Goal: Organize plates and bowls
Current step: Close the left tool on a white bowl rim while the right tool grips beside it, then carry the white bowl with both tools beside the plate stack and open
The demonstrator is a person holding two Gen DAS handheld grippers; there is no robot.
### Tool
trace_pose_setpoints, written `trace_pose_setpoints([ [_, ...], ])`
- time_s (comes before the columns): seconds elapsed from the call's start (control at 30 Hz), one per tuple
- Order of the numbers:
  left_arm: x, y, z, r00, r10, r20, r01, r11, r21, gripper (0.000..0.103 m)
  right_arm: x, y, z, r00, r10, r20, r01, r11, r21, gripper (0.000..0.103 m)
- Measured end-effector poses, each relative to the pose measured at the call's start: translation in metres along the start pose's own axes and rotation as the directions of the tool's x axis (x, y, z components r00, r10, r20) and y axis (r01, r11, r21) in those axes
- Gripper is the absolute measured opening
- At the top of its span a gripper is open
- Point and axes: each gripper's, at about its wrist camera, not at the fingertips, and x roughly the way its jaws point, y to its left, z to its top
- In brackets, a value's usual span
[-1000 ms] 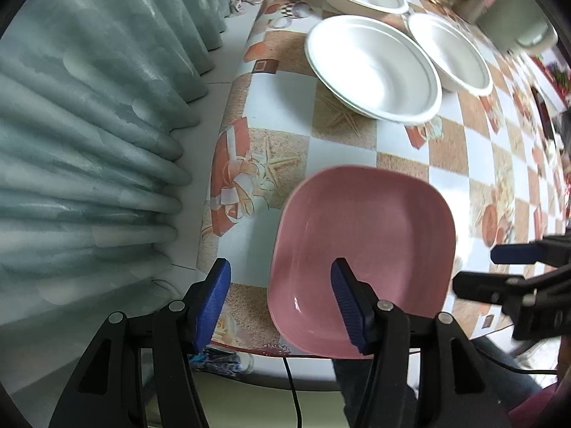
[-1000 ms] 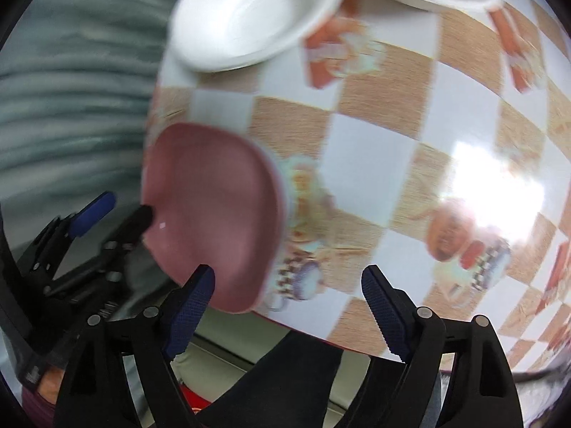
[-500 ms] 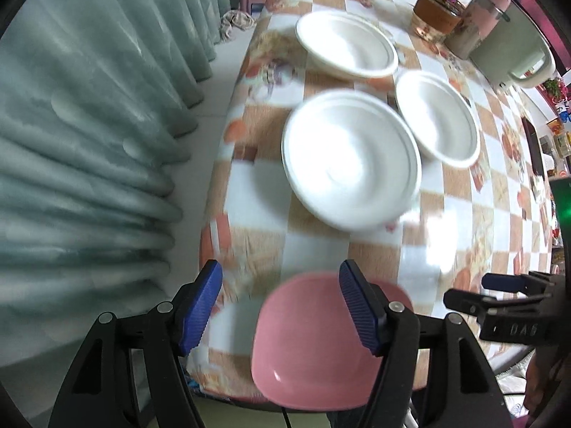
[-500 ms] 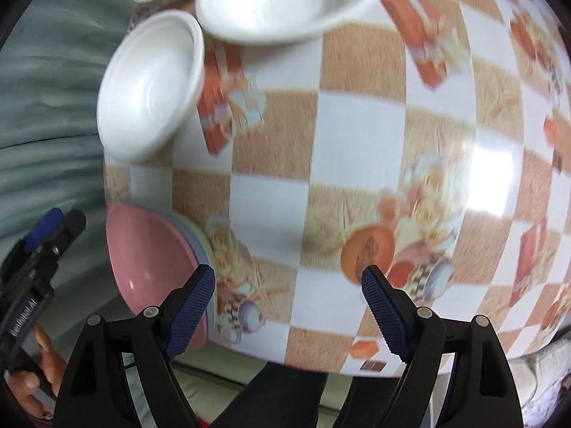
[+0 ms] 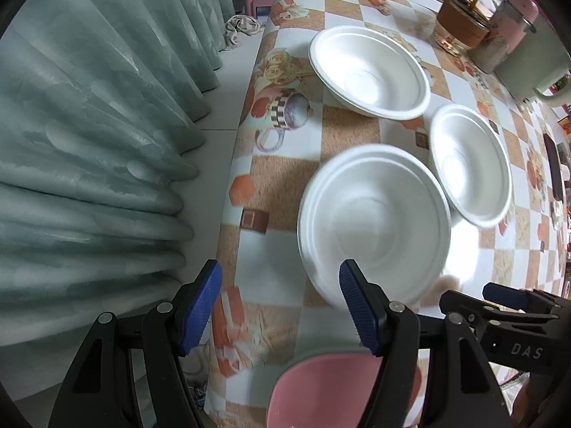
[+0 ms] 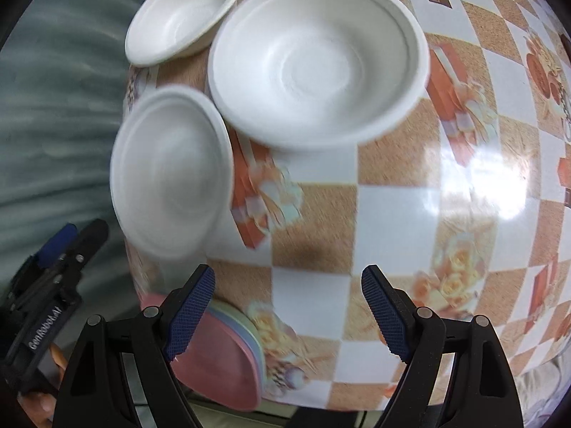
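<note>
Three white foam bowls sit on the checked tablecloth: a near one (image 5: 374, 221), a smaller one (image 5: 471, 164) to its right and a far one (image 5: 369, 71). In the right wrist view they are the left bowl (image 6: 171, 171), the big middle bowl (image 6: 317, 60) and the far bowl (image 6: 182, 18). A pink plate (image 5: 328, 388) tops a stack of coloured plates (image 6: 221, 356) at the table's near edge. My left gripper (image 5: 278, 306) is open and empty above the table edge, just short of the near bowl. My right gripper (image 6: 285, 310) is open and empty over the tablecloth.
A grey-green curtain (image 5: 89, 135) hangs left of the table. At the far right stand a brown jar (image 5: 460, 25), a pink-lidded bottle (image 5: 514, 18) and a pale green kettle (image 5: 535, 57). The table edge (image 5: 232, 192) runs close along the bowls' left side.
Both grippers have moved forward from the pink plate toward the white bowls. The pink plate has slid to the bottom of both views. Both grippers stay open.
</note>
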Motion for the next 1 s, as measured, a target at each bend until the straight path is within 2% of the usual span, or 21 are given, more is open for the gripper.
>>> trace_pose_setpoints([
  [0.33, 0.045, -0.009, 0.027, 0.999, 0.019, -0.034, -0.018, 0.999, 0.044, 0.072, 0.027, 0.017, 0.030, 1.000, 0.026, 0.007, -0.027, 0.998, 0.058, 0.085],
  [0.4, 0.053, -0.010, 0.028, 0.999, 0.025, -0.045, -0.023, 0.999, 0.046, 0.067, 0.034, 0.020, 0.033, 1.000, 0.025, -0.002, -0.025, 0.998, 0.059, 0.084],
  [0.47, 0.061, -0.010, 0.028, 0.997, 0.002, -0.077, 0.001, 0.999, 0.035, 0.047, 0.042, 0.024, 0.035, 0.999, 0.033, -0.011, -0.032, 0.997, 0.067, 0.077],
  [0.5, 0.066, -0.010, 0.027, 0.994, -0.030, -0.100, 0.032, 0.999, 0.023, 0.036, 0.045, 0.024, 0.035, 0.999, 0.045, -0.023, -0.043, 0.997, 0.070, 0.061],
  [0.53, 0.068, -0.010, 0.026, 0.993, -0.052, -0.108, 0.054, 0.998, 0.015, 0.030, 0.045, 0.025, 0.035, 0.999, 0.047, -0.018, -0.045, 0.997, 0.069, 0.056],
  [0.57, 0.068, -0.011, 0.025, 0.992, -0.068, -0.107, 0.070, 0.997, 0.015, 0.027, 0.046, 0.027, 0.036, 0.998, 0.060, -0.015, -0.059, 0.997, 0.055, 0.050],
  [0.6, 0.068, -0.016, 0.023, 0.992, -0.074, -0.107, 0.078, 0.997, 0.030, 0.025, 0.048, 0.031, 0.037, 0.996, 0.082, -0.029, -0.081, 0.996, 0.037, 0.034],
  [0.63, 0.067, -0.021, 0.022, 0.992, -0.070, -0.106, 0.075, 0.996, 0.047, 0.025, 0.051, 0.032, 0.037, 0.994, 0.098, -0.045, -0.097, 0.995, 0.025, 0.025],
  [0.83, 0.065, -0.054, 0.000, 0.991, -0.044, -0.128, 0.062, 0.989, 0.137, 0.026, 0.058, 0.031, 0.021, 0.994, 0.061, -0.091, -0.066, 0.997, -0.044, 0.025],
  [0.9, 0.065, -0.065, -0.011, 0.988, -0.056, -0.141, 0.076, 0.987, 0.142, 0.026, 0.056, 0.021, 0.013, 0.994, 0.061, -0.095, -0.066, 0.996, -0.059, 0.025],
  [1.0, 0.064, -0.089, -0.028, 0.987, -0.038, -0.154, 0.066, 0.980, 0.187, 0.029, 0.055, 0.007, 0.000, 0.993, 0.054, -0.107, -0.062, 0.996, -0.071, 0.025],
])
